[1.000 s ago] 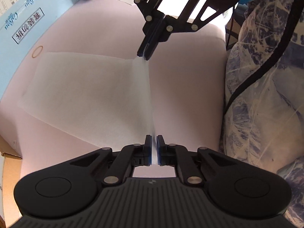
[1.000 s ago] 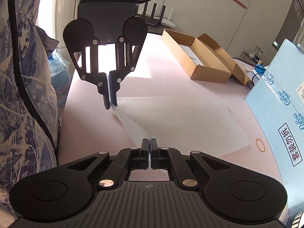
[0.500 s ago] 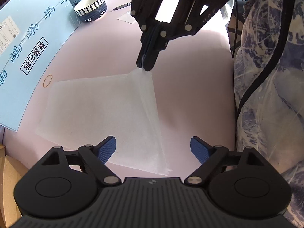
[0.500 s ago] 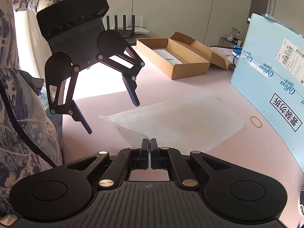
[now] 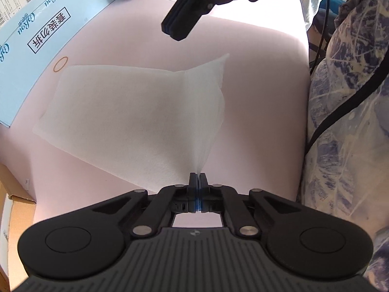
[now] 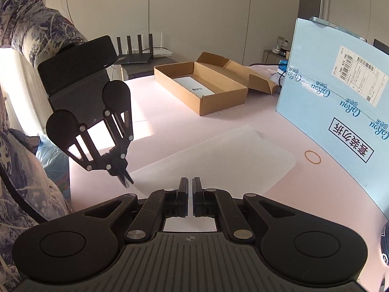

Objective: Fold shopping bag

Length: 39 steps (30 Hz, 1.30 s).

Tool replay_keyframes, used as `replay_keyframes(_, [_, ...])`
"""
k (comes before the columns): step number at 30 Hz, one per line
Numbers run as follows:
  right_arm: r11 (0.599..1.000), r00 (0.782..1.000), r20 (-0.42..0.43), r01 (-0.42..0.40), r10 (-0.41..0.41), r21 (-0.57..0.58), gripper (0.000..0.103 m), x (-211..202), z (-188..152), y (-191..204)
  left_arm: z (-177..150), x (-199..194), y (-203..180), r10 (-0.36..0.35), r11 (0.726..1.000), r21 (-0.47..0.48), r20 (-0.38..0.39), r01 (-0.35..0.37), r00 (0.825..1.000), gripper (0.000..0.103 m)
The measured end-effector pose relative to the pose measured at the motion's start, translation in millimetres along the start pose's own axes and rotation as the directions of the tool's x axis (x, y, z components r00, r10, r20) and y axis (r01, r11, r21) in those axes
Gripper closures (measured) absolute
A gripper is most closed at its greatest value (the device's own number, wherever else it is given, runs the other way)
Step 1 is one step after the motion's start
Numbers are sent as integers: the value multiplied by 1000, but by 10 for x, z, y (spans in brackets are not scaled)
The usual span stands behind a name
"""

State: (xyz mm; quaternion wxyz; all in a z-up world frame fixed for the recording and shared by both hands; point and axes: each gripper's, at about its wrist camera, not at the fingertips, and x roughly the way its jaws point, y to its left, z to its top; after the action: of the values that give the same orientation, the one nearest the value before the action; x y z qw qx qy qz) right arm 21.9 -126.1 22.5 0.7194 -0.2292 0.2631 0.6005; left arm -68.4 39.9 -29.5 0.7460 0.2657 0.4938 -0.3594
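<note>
right tool (image 6: 190,189): closed, empty | left tool (image 6: 126,181): pinching bag (image 6: 218,155) corner (white)

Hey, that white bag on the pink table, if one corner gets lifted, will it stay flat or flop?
Probably flop: where the left gripper pinches the white bag, the sheet rises to a soft peak while the rest lies on the pink table. It looks thin, so likely light. The free corner stands up, so folds may not stay down.

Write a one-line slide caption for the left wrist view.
Left gripper pinches the near edge of the white shopping bag on the pink table, while the shut right gripper hovers above, empty.
</note>
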Motion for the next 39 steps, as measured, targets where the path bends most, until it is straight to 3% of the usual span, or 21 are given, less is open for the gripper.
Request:
replay_keyframes(5, [1000, 1000, 0, 10, -10, 17, 101, -37, -44, -27, -24, 40, 146, -54, 997, -54, -29, 52, 998, 103])
replay_keyframes(9, [991, 993, -6, -118, 119, 66, 101, -137, -59, -25, -10, 56, 372, -154, 980, -135, -40, 147, 987, 103])
replay_keyframes(11, [971, 974, -31, -220, 224, 88, 101, -139, -80, 8, -9, 78, 497, -219, 963, -171, -43, 209, 975, 103])
replay_keyframes(13, [960, 959, -78, -264, 271, 88, 101, -54, -158, 90, 0, 115, 615, -277, 945, -196, -45, 263, 960, 102])
replay_keyframes(17, [964, 961, -108, -244, 254, 104, 101, 215, -301, 218, 31, 177, 796, -367, 908, -231, -38, 349, 930, 102])
replay_keyframes(23, [972, 971, -74, -221, 227, 84, 101, 448, -333, 371, 93, 359, 1076, -459, 859, -273, -41, 432, 887, 102])
replay_keyframes(29, [982, 986, -41, -159, 164, 98, 101, 443, -325, 353, 187, 415, 1163, -488, 839, -294, -33, 458, 872, 102])
replay_keyframes(35, [966, 985, -13, -169, 175, 195, 97, 485, -273, 250, 182, 551, 1293, -518, 814, -324, -28, 482, 855, 102])
replay_keyframes(39, [935, 990, 1, -134, 141, 327, 97, 559, -352, 121, 176, 586, 1276, -517, 815, -324, -30, 481, 856, 102])
